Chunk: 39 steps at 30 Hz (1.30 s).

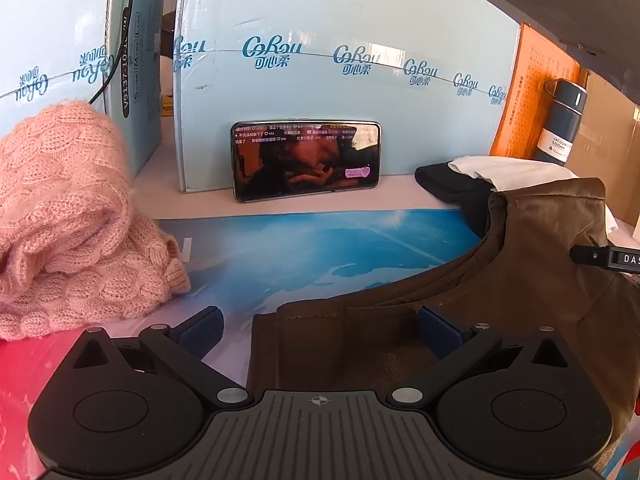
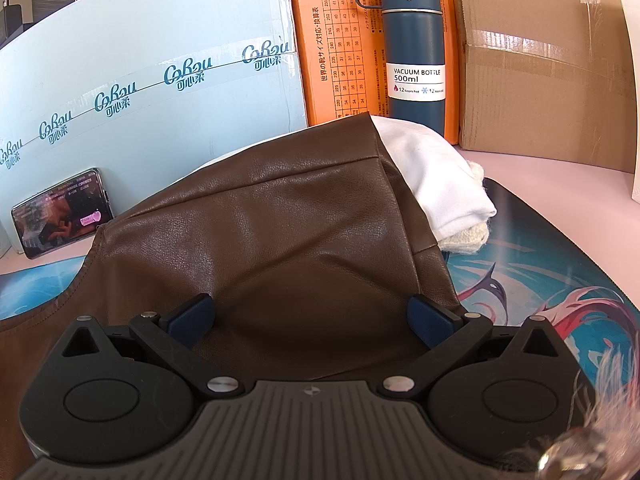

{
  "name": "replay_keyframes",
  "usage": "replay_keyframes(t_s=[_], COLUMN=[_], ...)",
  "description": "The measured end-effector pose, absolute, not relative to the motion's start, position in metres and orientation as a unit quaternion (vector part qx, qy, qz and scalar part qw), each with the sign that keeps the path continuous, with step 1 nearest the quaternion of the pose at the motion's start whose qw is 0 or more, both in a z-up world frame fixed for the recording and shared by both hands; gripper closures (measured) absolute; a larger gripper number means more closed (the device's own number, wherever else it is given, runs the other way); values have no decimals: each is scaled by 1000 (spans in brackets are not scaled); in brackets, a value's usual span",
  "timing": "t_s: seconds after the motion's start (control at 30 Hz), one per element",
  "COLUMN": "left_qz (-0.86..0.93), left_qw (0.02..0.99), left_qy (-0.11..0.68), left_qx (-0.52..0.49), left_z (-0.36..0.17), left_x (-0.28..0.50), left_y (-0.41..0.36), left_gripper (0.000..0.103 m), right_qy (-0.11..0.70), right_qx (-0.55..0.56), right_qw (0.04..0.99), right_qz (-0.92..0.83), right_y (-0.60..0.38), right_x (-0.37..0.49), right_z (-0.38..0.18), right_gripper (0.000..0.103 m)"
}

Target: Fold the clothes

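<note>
A brown leather garment lies on the printed mat, heaped to the right. My left gripper is open, its fingers on either side of the garment's near left corner, not closed on it. In the right wrist view the same brown garment fills the middle. My right gripper is open just above it, fingers spread wide. The tip of the right gripper shows at the right edge of the left wrist view.
A pink knit sweater is piled at left. White cloth and a black item lie behind the garment. A phone leans on light blue boxes. A vacuum bottle, orange box and cardboard box stand behind.
</note>
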<state>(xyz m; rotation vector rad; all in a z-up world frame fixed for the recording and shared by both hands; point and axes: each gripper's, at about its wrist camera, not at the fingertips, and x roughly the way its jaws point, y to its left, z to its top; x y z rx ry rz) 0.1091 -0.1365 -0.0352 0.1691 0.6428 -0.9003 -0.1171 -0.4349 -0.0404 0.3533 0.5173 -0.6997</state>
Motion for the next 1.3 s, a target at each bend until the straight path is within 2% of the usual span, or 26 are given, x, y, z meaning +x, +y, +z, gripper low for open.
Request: replay_keyframes(t_s=[0.27,0.83,1.3], left_qz=[-426,-418,-536], left_qw=[853,862,792], left_qy=[294,287,289], left_qx=[66,-31,56], left_z=[-29,-17,-26], left_x=[110,132,98], left_y=[-130,-88,-113], left_gripper=[0,0,0], right_qy=[249,248,242], right_qx=[170,173,188], right_qw=[892,892,896], right_qz=[-337,-336,-321], right_y=[-435,-436,-439], right_x=[-117,-118,-124], right_z=[-41,-41,-37], right_gripper=[0,0,0])
